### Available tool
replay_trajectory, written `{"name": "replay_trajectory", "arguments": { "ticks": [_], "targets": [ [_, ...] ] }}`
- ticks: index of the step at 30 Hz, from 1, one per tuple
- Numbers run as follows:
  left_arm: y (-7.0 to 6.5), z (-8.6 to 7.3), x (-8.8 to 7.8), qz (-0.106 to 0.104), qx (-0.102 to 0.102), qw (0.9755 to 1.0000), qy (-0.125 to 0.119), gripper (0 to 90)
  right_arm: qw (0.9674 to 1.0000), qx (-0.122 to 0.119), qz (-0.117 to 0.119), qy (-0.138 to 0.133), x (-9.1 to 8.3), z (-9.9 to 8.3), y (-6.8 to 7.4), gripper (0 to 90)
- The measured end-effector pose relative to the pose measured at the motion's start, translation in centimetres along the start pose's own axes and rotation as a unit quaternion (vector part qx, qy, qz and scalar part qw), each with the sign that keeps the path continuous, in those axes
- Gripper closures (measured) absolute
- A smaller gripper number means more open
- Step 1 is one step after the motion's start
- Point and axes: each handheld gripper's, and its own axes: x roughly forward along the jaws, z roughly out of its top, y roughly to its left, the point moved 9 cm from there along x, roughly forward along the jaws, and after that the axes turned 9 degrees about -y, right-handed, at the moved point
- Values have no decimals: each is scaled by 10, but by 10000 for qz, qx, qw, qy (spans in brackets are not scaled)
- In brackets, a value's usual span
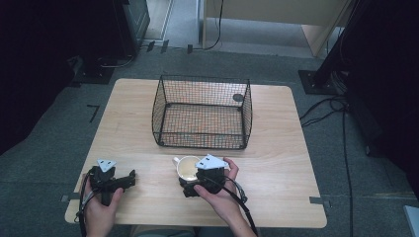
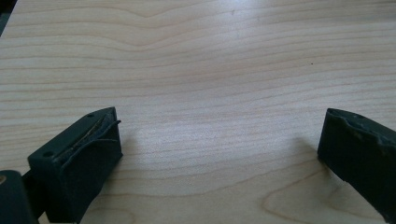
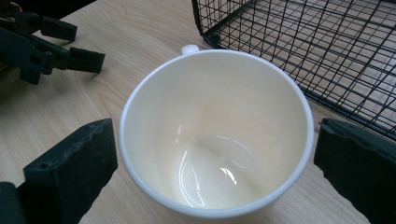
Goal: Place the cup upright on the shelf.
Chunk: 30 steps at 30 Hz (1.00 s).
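A white mug (image 1: 186,167) stands upright and empty on the wooden table (image 1: 276,163), just in front of the wire basket, with its handle (image 3: 189,48) on the far side. My right gripper (image 1: 190,174) is open around the mug (image 3: 215,116), one jaw on each side, each a narrow gap from the wall. In the right gripper view, that gripper (image 3: 215,154) looks down into the mug. My left gripper (image 1: 129,178) rests near the table's front left corner. It is open, with only bare wood between its jaws (image 2: 219,140).
A black wire basket (image 1: 202,79) stands empty at the middle of the table, its near corner (image 3: 205,28) close behind the mug. The left gripper (image 3: 70,44) lies to the mug's left. Cables and dark stands are on the floor around the table.
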Motion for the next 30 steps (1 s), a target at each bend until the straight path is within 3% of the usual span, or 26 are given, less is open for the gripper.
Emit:
{"name": "replay_trajectory", "arguments": {
  "ticks": [5,14,17,18,30],
  "targets": [
    [0,0,0,0,0,10000,0,0,10000,-31,-32,30,5,-2,1,0],
    [0,0,0,-1,1,10000,1,0,9991,-308,-246,156,18,-11,2,2],
    [0,0,0,-1,1,10000,0,0,9993,-255,-258,102,20,-11,2,29],
    [0,0,0,-2,7,10000,3,0,9992,-244,-301,79,20,-11,1,78],
    [0,0,0,-11,9,10000,4,0,9983,-347,-462,-100,16,-8,-3,91]
  ]
}}
